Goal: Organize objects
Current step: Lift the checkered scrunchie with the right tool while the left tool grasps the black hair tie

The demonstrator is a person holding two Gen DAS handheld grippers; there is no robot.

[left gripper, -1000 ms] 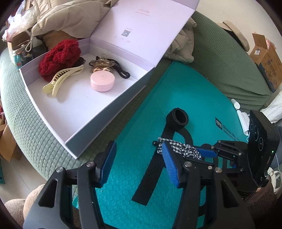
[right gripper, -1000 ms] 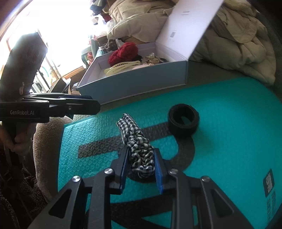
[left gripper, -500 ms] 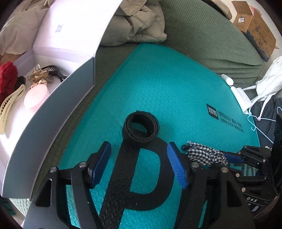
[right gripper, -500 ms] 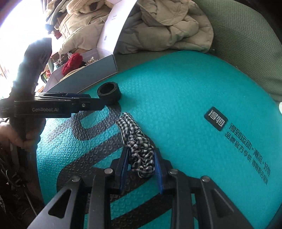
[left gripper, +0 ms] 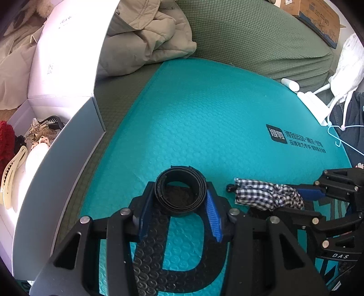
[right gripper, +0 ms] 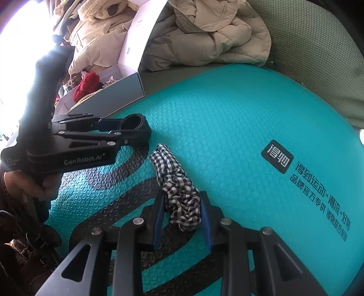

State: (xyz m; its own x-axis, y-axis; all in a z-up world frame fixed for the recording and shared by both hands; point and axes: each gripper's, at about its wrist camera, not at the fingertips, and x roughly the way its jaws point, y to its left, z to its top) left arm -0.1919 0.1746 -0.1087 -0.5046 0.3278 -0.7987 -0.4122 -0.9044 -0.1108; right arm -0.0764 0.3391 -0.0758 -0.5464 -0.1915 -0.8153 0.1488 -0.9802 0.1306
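Observation:
A black rolled band (left gripper: 180, 193) lies on the teal bubble mailer (left gripper: 216, 127). My left gripper (left gripper: 179, 205) has its blue pads on both sides of the band and is shut on it; both also show in the right wrist view, the gripper (right gripper: 127, 127) and the band (right gripper: 133, 120). My right gripper (right gripper: 180, 216) is shut on a black-and-white checked scrunchie (right gripper: 179, 191), held just right of the band; the scrunchie also shows in the left wrist view (left gripper: 266, 197). The open white box (left gripper: 56, 159) stands at the left.
The box holds a red scrunchie (left gripper: 5, 141), a cream claw clip (left gripper: 12, 168), a pink round case (left gripper: 36, 154) and dark clips (left gripper: 43, 131). A beige jacket (left gripper: 145, 38) lies behind on the green cover. White items (left gripper: 311, 98) and a cardboard box (left gripper: 318, 16) are at the right.
My left gripper has moved forward around the black band and closed on it. My right gripper, still holding the checked scrunchie, has kept to the right of the band.

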